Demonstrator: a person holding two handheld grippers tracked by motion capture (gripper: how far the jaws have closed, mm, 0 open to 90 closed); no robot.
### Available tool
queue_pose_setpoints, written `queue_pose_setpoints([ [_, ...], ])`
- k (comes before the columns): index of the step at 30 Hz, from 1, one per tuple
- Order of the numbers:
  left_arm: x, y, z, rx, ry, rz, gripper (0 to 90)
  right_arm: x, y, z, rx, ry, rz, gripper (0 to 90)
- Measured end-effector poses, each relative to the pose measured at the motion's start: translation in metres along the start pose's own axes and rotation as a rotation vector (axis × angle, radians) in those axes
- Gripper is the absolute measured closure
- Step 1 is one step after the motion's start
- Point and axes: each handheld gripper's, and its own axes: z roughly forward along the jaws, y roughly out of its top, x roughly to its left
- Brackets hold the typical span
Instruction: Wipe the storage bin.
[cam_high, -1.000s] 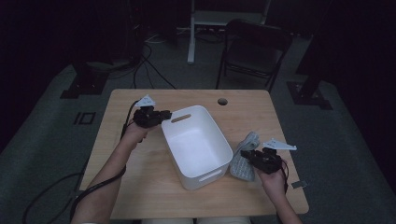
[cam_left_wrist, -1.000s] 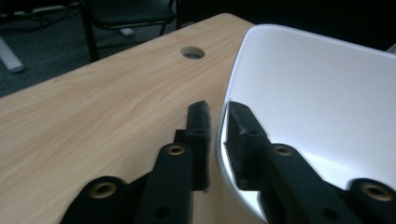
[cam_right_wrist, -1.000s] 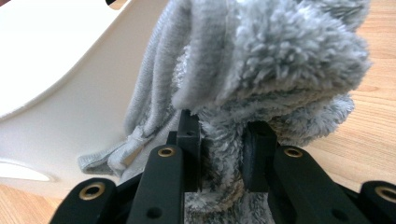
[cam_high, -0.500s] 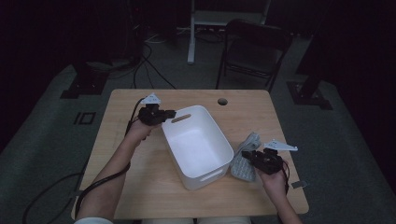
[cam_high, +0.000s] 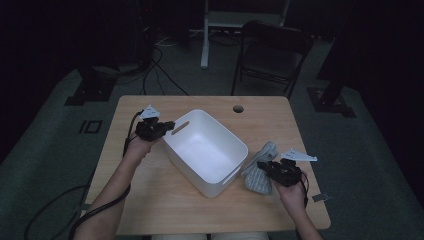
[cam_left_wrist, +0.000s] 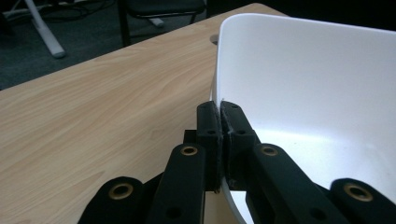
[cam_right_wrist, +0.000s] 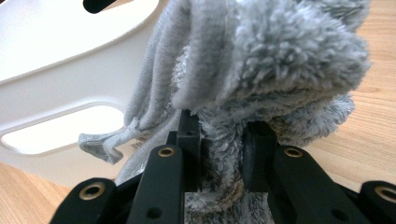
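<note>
My left gripper (cam_left_wrist: 220, 116) is clamped on the rim of the white bin (cam_high: 207, 150): its jaws have just finished closing, one pad outside the wall and one inside, with the thin plastic edge pinched between them. From above, this gripper (cam_high: 167, 126) sits at the bin's far left corner, close to the handle slot there, and my forearm runs back toward the near edge of the wooden table (cam_high: 150, 200). My right gripper (cam_right_wrist: 218, 140) is clenched on a fluffy grey towel (cam_right_wrist: 261, 60), a fold of it squeezed between the pads and the rest bunched up above them. The towel (cam_high: 257, 170) lies on the table just beside the bin's right side, with the right gripper (cam_high: 274, 169) on it.
</note>
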Motion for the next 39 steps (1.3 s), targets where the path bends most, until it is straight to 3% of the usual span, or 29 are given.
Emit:
queue_pose_setpoints([
  [3,0.002,0.002,0.004,0.007,-0.011,-0.011,75.6,0.000,0.000,0.000,0.001,0.000,-0.002,73.0],
  [7,0.005,0.004,0.007,0.021,-0.038,-0.016,75.9,-0.001,0.000,-0.001,-0.001,-0.002,0.002,73.0],
  [9,0.005,0.003,0.008,0.027,-0.053,-0.014,79.1,-0.002,-0.001,-0.001,-0.001,-0.002,0.003,73.0],
  [13,0.004,0.000,0.007,0.029,-0.035,-0.025,85.9,-0.002,-0.001,-0.001,0.001,-0.001,0.006,73.0],
  [18,-0.004,-0.003,0.003,0.026,0.034,-0.012,87.7,-0.001,0.000,-0.001,0.001,0.001,0.001,73.0],
  [22,-0.008,-0.010,-0.006,0.014,0.091,-0.049,87.8,-0.001,0.000,-0.001,-0.004,0.000,0.002,73.0],
  [27,-0.010,-0.018,-0.024,0.022,0.198,-0.114,87.8,-0.001,0.000,-0.002,-0.004,0.000,0.000,73.0],
  [32,-0.014,-0.029,-0.035,0.002,0.205,-0.111,86.8,0.003,0.003,0.001,-0.002,0.022,-0.005,73.1],
  [39,-0.016,-0.031,-0.035,-0.019,0.218,-0.122,86.9,0.016,0.019,0.006,-0.020,0.047,-0.050,73.0],
])
